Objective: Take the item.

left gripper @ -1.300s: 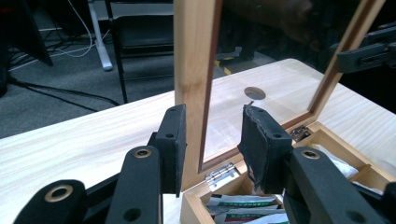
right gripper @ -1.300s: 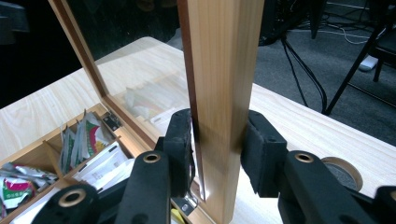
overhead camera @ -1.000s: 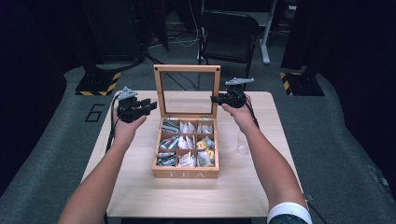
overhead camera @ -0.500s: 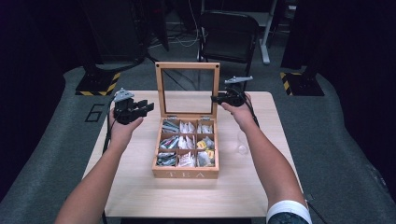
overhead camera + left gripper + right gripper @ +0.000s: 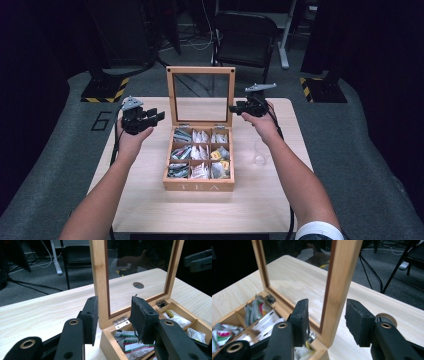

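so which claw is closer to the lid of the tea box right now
Right. The right claw sits at the upright lid, its open jaws straddling the lid's right frame post. The left claw hangs a short way off the lid's left side, also open.

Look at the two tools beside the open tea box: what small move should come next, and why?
Probably close the right tool on the lid frame. Its jaws stand open, straddling the lid's right upright without gripping. The left tool likewise straddles the left upright, open. The lid stands upright over the tea box, so a grip seems needed before swinging it.
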### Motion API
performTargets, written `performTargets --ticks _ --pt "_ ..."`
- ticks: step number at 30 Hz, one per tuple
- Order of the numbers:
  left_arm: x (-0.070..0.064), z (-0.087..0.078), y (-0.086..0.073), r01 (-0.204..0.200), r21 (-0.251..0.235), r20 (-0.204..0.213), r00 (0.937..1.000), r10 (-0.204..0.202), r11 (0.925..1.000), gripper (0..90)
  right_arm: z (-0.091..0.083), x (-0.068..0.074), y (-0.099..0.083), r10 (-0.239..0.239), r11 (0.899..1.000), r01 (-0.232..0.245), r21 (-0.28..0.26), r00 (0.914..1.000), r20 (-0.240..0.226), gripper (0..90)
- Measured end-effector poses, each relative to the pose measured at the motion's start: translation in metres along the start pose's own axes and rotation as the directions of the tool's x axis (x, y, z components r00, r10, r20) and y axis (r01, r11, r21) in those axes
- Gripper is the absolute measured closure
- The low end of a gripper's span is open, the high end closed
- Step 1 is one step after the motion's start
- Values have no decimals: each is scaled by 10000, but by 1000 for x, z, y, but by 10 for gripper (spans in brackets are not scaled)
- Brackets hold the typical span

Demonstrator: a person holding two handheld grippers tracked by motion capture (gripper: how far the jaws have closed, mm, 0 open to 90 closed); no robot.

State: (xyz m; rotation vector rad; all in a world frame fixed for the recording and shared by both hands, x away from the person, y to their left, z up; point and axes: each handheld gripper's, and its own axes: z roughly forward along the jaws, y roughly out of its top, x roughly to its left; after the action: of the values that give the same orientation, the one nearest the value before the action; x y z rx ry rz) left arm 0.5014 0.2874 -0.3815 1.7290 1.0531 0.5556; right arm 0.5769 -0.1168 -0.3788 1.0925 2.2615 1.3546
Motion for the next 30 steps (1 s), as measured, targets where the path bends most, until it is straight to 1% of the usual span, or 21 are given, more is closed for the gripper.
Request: performTargets --ticks 2,3,4,7,9,10,14,15,17,21,22,25,26,28,30 --pt "0 0 0 35 -36 -13 10000 -35 10000 577 -3 3 -1 -7 10000 7 26 10000 30 514" --pt "0 -1 0 46 -43 -21 10000 -46 10000 575 -8 7 -2 -91 9999 91 -69 10000 23 505" --pt "0 -1 0 46 -43 -21 10000 -46 10000 574 -11 9 -2 -74 9999 74 -113 10000 -21 499" --pt "0 -2 0 34 -47 -51 10000 -34 10000 574 -17 15 -5 -315 9995 314 -84 9995 -39 483" --pt "0 -3 0 40 -51 -58 10000 -40 10000 573 -20 18 -8 -365 9993 365 7 9993 -106 467" --pt "0 -3 0 40 -51 -58 10000 -40 10000 572 -22 20 -9 -502 9987 502 -30 9987 -45 465" --pt "1 -4 0 43 -73 -52 10000 -43 10000 572 -27 25 -13 -490 9987 489 -136 9987 -101 449" --pt "2 -5 -1 83 -78 -63 9999 -83 9999 572 -30 28 -15 -619 9979 618 -215 9981 -17 438" --pt "3 -5 -2 95 -85 -77 9999 -95 9999 572 -33 32 -17 -684 9974 684 -242 9977 -17 438" --pt "4 -5 -2 141 -29 -64 9999 -142 9999 571 -38 39 -22 -950 9952 947 -253 9954 -112 437" --pt "5 -5 -3 146 -82 -104 9998 -147 9999 571 -39 41 -23 -946 9952 943 -258 9955 -97 439" --pt "5 -5 -4 158 -17 -108 9998 -158 9999 571 -42 44 -27 -789 9967 784 -228 9967 -180 466" --pt "5 -5 -4 158 -17 -108 9998 -158 9999 571 -42 44 -27 -789 9967 784 -228 9967 -180 466" --pt "4 -5 -5 167 -13 -109 9998 -167 9999 571 -44 45 -32 -767 9967 760 -288 9967 -253 497" --pt "4 -6 -5 108 69 -108 9999 -108 9999 570 -44 46 -34 -791 9965 783 -278 9965 -260 500"
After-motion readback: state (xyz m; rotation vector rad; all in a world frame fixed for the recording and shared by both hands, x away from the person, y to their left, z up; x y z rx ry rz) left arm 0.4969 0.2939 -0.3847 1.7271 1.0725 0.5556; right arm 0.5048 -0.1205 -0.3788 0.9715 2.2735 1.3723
